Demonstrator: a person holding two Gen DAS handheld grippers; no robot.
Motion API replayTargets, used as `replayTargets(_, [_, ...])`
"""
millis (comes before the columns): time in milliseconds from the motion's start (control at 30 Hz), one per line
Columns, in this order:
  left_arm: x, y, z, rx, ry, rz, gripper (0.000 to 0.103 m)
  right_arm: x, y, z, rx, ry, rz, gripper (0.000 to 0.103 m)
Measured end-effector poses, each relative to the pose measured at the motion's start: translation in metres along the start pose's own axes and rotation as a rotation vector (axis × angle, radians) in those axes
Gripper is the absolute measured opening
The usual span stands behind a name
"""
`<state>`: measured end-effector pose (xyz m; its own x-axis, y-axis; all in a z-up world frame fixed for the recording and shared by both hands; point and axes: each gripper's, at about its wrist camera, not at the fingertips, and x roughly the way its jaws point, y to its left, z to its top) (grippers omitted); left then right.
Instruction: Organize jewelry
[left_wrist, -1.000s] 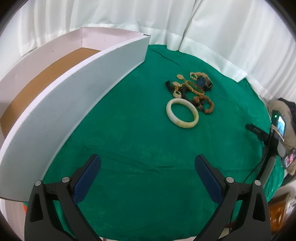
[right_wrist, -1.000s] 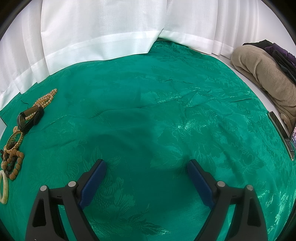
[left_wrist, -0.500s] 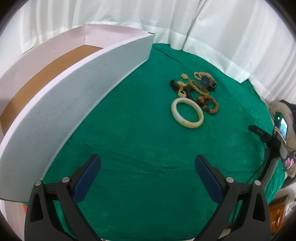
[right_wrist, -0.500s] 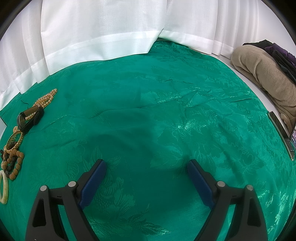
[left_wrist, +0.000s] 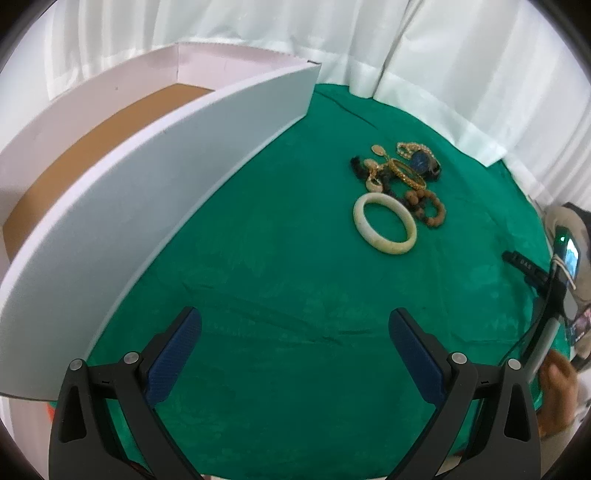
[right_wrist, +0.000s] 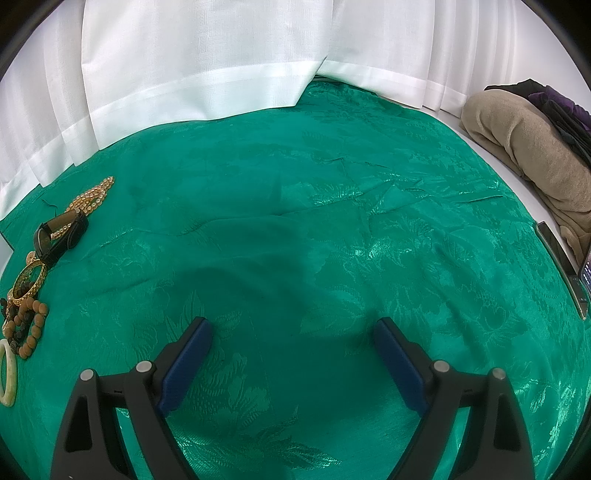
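While nothing held: left gripper (left_wrist: 295, 354) wide apart, right gripper (right_wrist: 291, 360) likewise.
Bangle (left_wrist: 385, 229): ahead, right of left gripper.
Nearer: left.
Box (left_wrist: 110, 192): left.

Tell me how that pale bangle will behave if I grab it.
The pale bangle looks like a rigid, glossy ring, so it probably won't flex and may slip between the pads. It lies flat on the green cloth, so it should slide, not roll. Likely brittle if dropped.

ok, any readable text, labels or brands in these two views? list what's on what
None readable.
Black mount arm at the right edge of the left wrist view: small white markings, too blurred to read.
Lit screen beside it: no legible text.
Dark device at the right wrist view's right edge: too small to read.
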<state>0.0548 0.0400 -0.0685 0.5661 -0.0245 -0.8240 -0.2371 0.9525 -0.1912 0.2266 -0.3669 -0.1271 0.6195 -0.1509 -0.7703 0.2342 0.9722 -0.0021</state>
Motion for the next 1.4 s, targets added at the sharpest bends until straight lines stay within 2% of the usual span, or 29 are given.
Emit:
replayTargets(300, [-0.002,0.012,-0.001,-0.036,-0.003,0.005,0.101,0.001,0.000,0.002,0.000,0.000,-0.001,0.092])
replayTargets(467, [0.003,0.014,-0.005,-0.043,0.023,0.000,0.101,0.002,-0.001,0.002,0.000,0.000,0.000,0.092])
replayTargets(700, [-0.008,0.021,-0.004,-0.041,-0.016,0.016,0.101,-0.002,-0.005,0.001,0.020,-0.004,0.018,0.092])
replayTargets(833, [-0.005,0.029,-0.006,-0.070,-0.003,0.019,0.101,-0.044,-0.019,-0.007,0.085,-0.127,0.024,0.092])
replayTargets(1067, [-0.004,0.019,-0.009,-0.041,0.002,0.012,0.101,-0.134,-0.017,-0.026,0.026,-0.326,0.064,0.092])
replayTargets(1200, [-0.006,0.017,-0.010,-0.034,-0.002,0.014,0.101,-0.165,-0.010,-0.039,-0.013,-0.396,0.104,0.092])
replayTargets(1400, [-0.009,0.020,-0.009,-0.045,-0.014,0.018,0.101,-0.189,-0.003,-0.054,-0.015,-0.461,0.176,0.092])
